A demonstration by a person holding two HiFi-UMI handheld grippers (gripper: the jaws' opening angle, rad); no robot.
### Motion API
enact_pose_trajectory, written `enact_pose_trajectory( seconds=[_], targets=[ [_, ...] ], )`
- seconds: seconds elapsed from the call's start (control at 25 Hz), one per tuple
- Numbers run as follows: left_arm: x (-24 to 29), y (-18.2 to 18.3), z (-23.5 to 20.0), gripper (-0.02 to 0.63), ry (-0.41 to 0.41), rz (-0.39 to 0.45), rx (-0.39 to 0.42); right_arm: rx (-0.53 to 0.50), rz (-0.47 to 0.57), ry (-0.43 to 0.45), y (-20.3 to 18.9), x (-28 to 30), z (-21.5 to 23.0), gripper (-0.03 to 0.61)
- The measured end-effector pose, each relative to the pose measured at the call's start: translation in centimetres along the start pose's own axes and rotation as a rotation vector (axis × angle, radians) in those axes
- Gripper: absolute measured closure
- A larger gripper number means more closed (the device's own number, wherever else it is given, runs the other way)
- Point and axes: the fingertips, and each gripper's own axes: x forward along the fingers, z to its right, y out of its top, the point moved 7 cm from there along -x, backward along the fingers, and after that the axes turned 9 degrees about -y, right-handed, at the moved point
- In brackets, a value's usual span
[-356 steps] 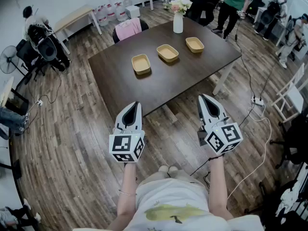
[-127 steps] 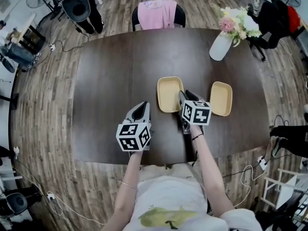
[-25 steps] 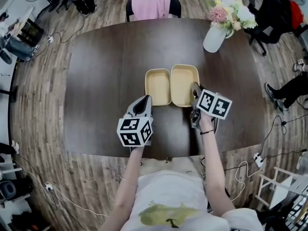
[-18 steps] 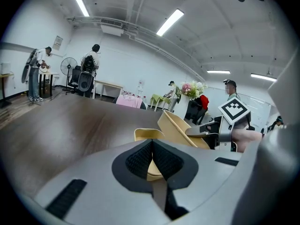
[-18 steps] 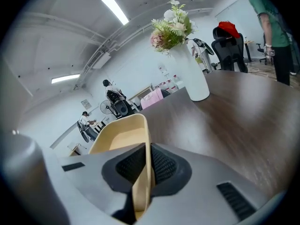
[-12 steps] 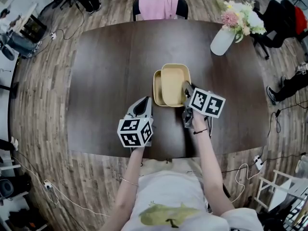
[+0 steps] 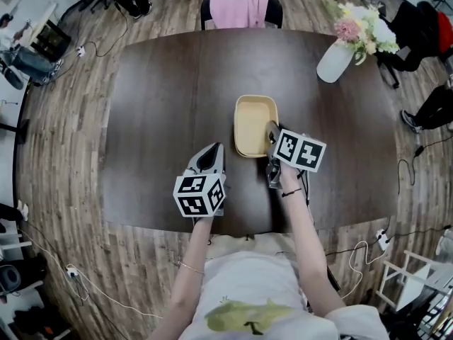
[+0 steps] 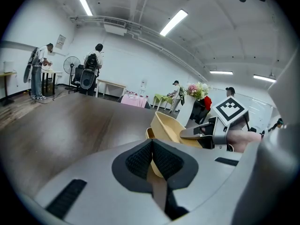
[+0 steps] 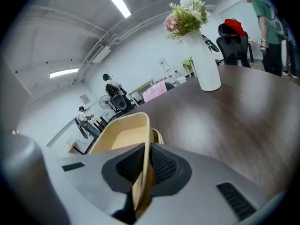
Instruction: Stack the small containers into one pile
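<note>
While my right gripper (image 7: 271, 132) has its jaws clamped narrow on the near wall of the shallow tan rectangular container (image 7: 253, 122), that container sits directly over the pile near the middle of the dark brown wooden table (image 7: 163, 98). From above I see only one tan outline, so the two line up well. My right gripper view shows the thin wall pinched between my pads, and the rim of a second tan container (image 9: 158, 136) peeks out just beneath it. In my left gripper view the held container looks tilted, its far end higher than the one below, so I judge it is not fully seated. I cannot tell how many containers lie under it.

My left gripper (image 7: 210, 152) hangs just beside the pile, off its near-left corner, apart from it. Its jaws are pressed together with nothing between them.

I take this to be the nesting step: the held container is over the pile and going in. The next move calls for lowering the near edge until the container drops level into the one below, then parting my right jaws and drawing back without dragging the pile along. The left jaws could steady the pile if it slides.

Further out, a white vase of flowers (image 7: 336, 61) stands well apart at the far right of the table, and a chair draped with pink cloth (image 7: 241, 6) sits at the far side.
</note>
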Motion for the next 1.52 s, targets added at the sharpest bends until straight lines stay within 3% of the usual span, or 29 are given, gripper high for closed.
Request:
enact_pose_trajectory(
  seconds=[0.48, 0.92, 1.16, 1.32, 1.52],
  targets=[
    [-0.3, -0.3, -0.8, 0.589, -0.008, -0.008, -0.008, -0.058, -0.015, -0.061, -0.8, 0.6, 0.2, 0.538],
    [-0.2, -0.6, -1.3, 0.589, -0.011, -0.009, -0.014, -0.229, 0.003, -0.071, -1.2, 1.1, -0.8, 0.536],
    [-0.3, -0.7, -1.1, 0.589, -0.008, -0.004, -0.017, -0.314, 0.048, -0.053, -1.2, 1.0, -1.5, 0.428],
    [-0.4, -0.6, -0.5, 0.589, -0.006, 0.010, -0.009, -0.309, 0.077, -0.022, -1.2, 0.6, -1.5, 0.376],
    [-0.9, 0.1, 0.4, 0.589, 0.006, 0.049, 0.007, -0.278, 0.106, 0.045, -0.7, -1.1, -1.0, 0.380]
  ],
)
